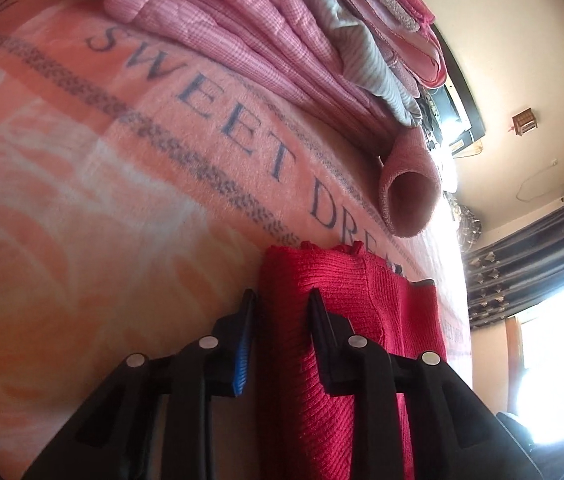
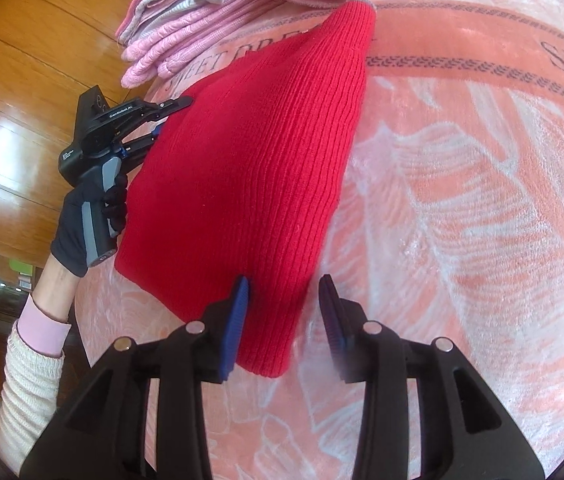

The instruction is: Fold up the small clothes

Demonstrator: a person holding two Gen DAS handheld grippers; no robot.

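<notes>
The left gripper (image 1: 280,300) stands with its jaws parted, one finger out over the blanket (image 1: 94,184) and the other lying on the red knit's edge, nothing pinched between them. The right gripper (image 2: 283,288) is likewise spread wide, its jaws straddling the near corner of the red knit garment (image 2: 250,168) without clamping it. From the right wrist view the left tool shows at the garment's far side, held in a black-gloved hand (image 2: 82,220) with a cream sleeve and pink cuff below. Just beyond the garment's top end sits a pile of folded pink and grey striped clothes (image 1: 266,32), a pink rolled cuff (image 1: 407,194) touching or nearly touching it. The garment lies flat on the peach blanket lettered SWEET DREAMS, partly covering the words; it is bright red, ribbed and folded narrow. Wooden panelling (image 2: 30,92) rises behind.
</notes>
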